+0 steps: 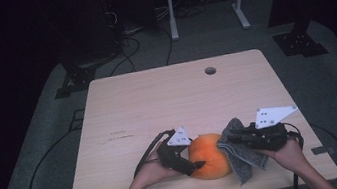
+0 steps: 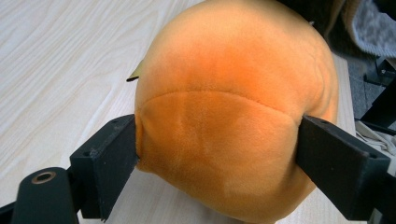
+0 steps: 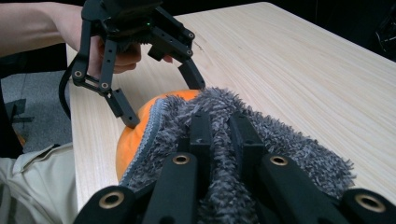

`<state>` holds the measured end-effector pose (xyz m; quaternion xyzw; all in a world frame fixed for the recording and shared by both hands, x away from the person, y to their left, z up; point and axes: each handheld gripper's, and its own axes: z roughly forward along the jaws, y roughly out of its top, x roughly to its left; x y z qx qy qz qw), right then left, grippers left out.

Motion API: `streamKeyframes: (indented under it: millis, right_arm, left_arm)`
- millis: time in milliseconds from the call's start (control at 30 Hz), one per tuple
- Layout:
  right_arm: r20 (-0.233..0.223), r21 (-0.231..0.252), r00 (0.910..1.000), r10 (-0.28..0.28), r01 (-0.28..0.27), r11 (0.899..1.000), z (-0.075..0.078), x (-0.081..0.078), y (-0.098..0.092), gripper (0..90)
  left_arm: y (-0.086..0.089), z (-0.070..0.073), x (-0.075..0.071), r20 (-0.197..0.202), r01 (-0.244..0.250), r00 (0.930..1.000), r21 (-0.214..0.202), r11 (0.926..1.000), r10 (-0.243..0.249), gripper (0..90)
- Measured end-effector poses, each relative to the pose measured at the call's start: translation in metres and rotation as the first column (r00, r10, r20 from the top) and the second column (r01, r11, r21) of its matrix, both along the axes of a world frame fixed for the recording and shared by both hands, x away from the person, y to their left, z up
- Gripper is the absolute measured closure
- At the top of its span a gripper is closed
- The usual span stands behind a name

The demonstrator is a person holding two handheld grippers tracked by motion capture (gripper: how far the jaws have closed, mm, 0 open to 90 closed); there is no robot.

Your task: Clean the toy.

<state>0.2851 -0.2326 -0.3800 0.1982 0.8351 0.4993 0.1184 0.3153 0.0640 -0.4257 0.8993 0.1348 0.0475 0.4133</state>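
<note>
You work at a pale wooden table (image 1: 157, 101) in a dark room, cables trailing across the grey floor behind it. Near your edge sits the orange plush ball (image 1: 209, 155), soft and light by the look of its stitched fabric; it should squash under pressure and roll if nudged, so take it across its widest part. Your left gripper (image 2: 217, 140) does just that: its jaws stand wide on either flank, pads touching and slightly denting the plush. Your right gripper (image 3: 219, 126) is clamped shut on a grey shaggy cloth (image 3: 285, 140), limp and floppy, pinched at a fold. The cloth drapes against the ball's right side, touching it, opposite your left gripper.
</note>
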Motion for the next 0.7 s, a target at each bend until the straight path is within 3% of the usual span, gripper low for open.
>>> streamKeyframes:
  millis: [100,200,267,433,533,633,700]
  right_arm:
    - [-0.024,-0.018,0.9996,0.015,-0.015,1.000,-0.006,0.003,0.003,80.5]
    - [-0.061,-0.043,0.9975,0.036,-0.038,0.998,-0.020,0.007,0.012,80.5]
    - [-0.077,-0.019,0.9959,0.048,-0.049,0.999,-0.027,0.007,0.014,80.5]
    - [-0.050,-0.005,0.9964,0.069,-0.069,0.998,-0.036,-0.004,0.015,80.6]
    - [-0.028,-0.001,0.9966,0.077,-0.077,0.997,-0.039,-0.012,0.012,80.6]
    - [-0.015,0.008,0.9981,0.060,-0.060,0.998,-0.040,-0.016,0.008,80.6]
    - [-0.006,0.014,0.9988,0.048,-0.048,0.999,-0.038,-0.017,0.005,80.7]
  left_arm:
    - [0.001,0.002,0.000,-0.001,0.012,0.9999,-0.019,0.9997,-0.012,13.1]
    - [0.005,0.003,0.004,-0.047,-0.003,0.9989,-0.050,0.9988,0.001,9.1]
    - [0.007,0.002,0.006,-0.075,-0.019,0.9971,-0.057,0.9982,0.015,7.2]
    - [0.005,-0.004,0.013,-0.176,-0.012,0.9844,-0.047,0.9988,0.004,1.7]
    - [-0.001,-0.007,0.014,-0.241,0.027,0.9698,-0.059,0.9979,-0.040,2.9]
    - [-0.004,-0.005,0.012,-0.194,0.031,0.9798,-0.084,0.9960,-0.047,16.4]
    - [-0.004,0.000,0.008,-0.112,0.056,0.9912,-0.125,0.9905,-0.071,27.5]
